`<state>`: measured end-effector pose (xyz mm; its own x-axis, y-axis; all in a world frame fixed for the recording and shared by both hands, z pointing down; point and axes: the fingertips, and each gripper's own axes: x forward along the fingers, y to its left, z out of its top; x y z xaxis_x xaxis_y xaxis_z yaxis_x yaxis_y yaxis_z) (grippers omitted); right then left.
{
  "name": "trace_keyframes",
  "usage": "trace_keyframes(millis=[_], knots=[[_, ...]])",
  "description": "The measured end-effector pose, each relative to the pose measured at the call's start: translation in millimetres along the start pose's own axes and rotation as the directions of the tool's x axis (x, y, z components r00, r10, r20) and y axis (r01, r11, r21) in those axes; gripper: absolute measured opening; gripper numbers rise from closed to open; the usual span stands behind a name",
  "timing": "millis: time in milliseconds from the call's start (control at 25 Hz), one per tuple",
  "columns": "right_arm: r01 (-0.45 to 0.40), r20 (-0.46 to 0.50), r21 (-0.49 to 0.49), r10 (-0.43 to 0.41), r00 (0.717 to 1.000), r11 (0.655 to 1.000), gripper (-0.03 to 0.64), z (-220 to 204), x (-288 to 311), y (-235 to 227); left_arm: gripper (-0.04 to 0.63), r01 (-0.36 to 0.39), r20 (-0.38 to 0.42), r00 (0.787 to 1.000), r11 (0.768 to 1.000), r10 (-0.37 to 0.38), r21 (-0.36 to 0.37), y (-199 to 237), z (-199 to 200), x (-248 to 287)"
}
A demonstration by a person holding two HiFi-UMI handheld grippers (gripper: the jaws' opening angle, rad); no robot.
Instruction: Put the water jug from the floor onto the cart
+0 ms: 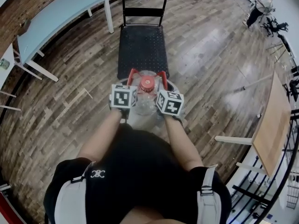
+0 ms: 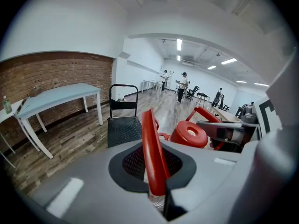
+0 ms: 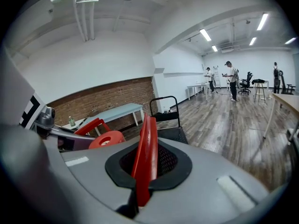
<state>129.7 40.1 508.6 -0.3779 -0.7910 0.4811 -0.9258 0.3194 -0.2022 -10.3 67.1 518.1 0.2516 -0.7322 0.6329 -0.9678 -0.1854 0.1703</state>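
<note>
The water jug [image 1: 144,105] is clear, with a red cap [image 1: 147,83] and two red handles. It is held between my two grippers, just in front of the near end of the black cart [image 1: 142,45]. My left gripper [image 1: 131,85] is shut on the left red handle [image 2: 150,139]. My right gripper [image 1: 162,85] is shut on the right red handle [image 3: 145,157]. In the left gripper view the cap [image 2: 189,133] sits right of the jaws and the cart [image 2: 124,129] lies ahead. The jug's base is hidden.
A light blue table [image 1: 56,17] stands to the left of the cart by the brick wall. A wooden board [image 1: 273,125] and black railing are at the right. People [image 1: 259,8] stand far off at the back right. The floor is wood planks.
</note>
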Motion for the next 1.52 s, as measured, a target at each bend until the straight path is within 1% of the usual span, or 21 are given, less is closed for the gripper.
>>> trace_keyframes(millis=[200,440,920,1160,1520], knots=[[-0.014,0.004,-0.009,0.014,1.0,1.0,0.021,19.9,30.0,-4.1,0.017,-0.022,0.015,1.0,1.0,0.022,-0.009,12.1,22.8,21.4],[-0.006,0.001,-0.009,0.006,1.0,1.0,0.021,32.2,66.0,-17.5,0.015,-0.019,0.02,1.0,1.0,0.019,-0.005,23.2,43.4,55.9],[0.0,-0.063,-0.013,-0.001,0.998,1.0,0.021,56.6,161.3,-32.7,0.015,-0.001,-0.029,1.0,0.999,0.0,-0.04,66.4,81.6,139.0],[0.008,-0.103,-0.012,-0.01,0.995,1.0,0.021,74.9,216.0,-38.3,0.015,0.01,-0.058,0.998,0.999,-0.013,-0.043,95.9,111.2,185.9],[0.003,-0.133,-0.034,-0.008,0.991,0.999,0.021,122.2,298.4,-45.5,0.015,0.014,-0.058,0.998,0.999,-0.016,-0.045,135.4,169.5,247.2]])
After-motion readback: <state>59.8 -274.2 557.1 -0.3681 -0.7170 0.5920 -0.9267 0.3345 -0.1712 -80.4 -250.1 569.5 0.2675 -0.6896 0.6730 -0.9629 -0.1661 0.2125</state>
